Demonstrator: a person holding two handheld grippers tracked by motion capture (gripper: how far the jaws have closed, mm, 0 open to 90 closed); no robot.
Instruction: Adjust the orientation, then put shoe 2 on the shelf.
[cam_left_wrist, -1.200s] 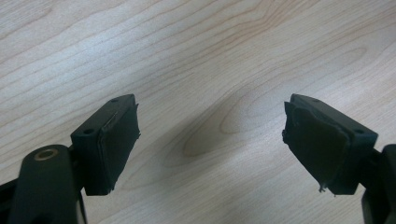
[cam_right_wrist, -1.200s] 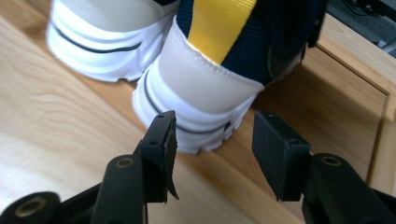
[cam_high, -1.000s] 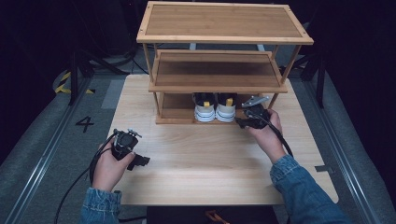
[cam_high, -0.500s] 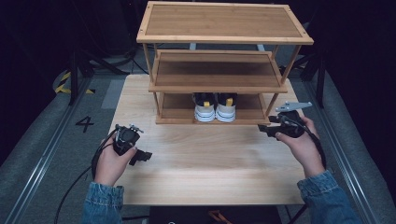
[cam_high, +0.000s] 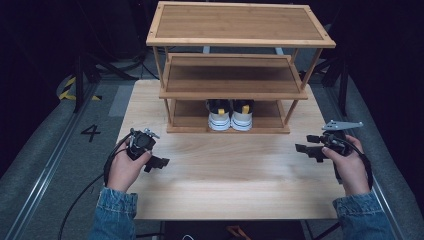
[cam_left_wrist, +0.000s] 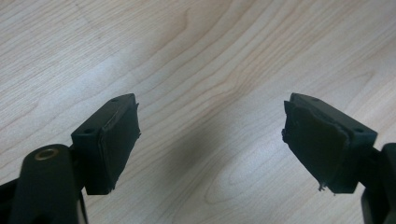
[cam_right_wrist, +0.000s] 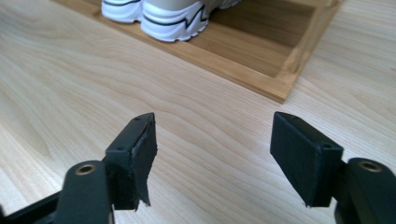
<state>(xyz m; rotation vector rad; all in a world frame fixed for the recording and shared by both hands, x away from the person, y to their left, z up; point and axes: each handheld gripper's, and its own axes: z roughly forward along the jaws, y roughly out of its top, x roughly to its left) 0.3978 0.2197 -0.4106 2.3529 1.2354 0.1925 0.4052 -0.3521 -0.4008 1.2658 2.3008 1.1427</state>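
A pair of white sneakers (cam_high: 230, 116) with dark tops stands side by side on the bottom shelf of a three-tier wooden shoe rack (cam_high: 232, 90). My right gripper (cam_high: 306, 144) hovers over the table right of the rack's front. Its jaws have just been opening and stand open, with nothing between them. In the right gripper view its gripper (cam_right_wrist: 212, 156) faces the sneakers (cam_right_wrist: 170, 18) and the rack's base (cam_right_wrist: 261, 81) from a distance. My left gripper (cam_high: 157, 163) is low over the table at the front left, open. In its own view the left gripper (cam_left_wrist: 210, 137) has bare wood under it.
The light wooden table (cam_high: 225, 185) stretches between both hands. The rack's middle and top shelves carry nothing. Dark floor, a metal rail and a painted number (cam_high: 91, 132) lie left of the table. A cable (cam_high: 85, 192) trails from the left gripper.
My right hand has pulled back from the rack's bottom shelf by the sneakers, out to the right and toward the front edge. Its jaws have spread wider. The left hand has barely moved.
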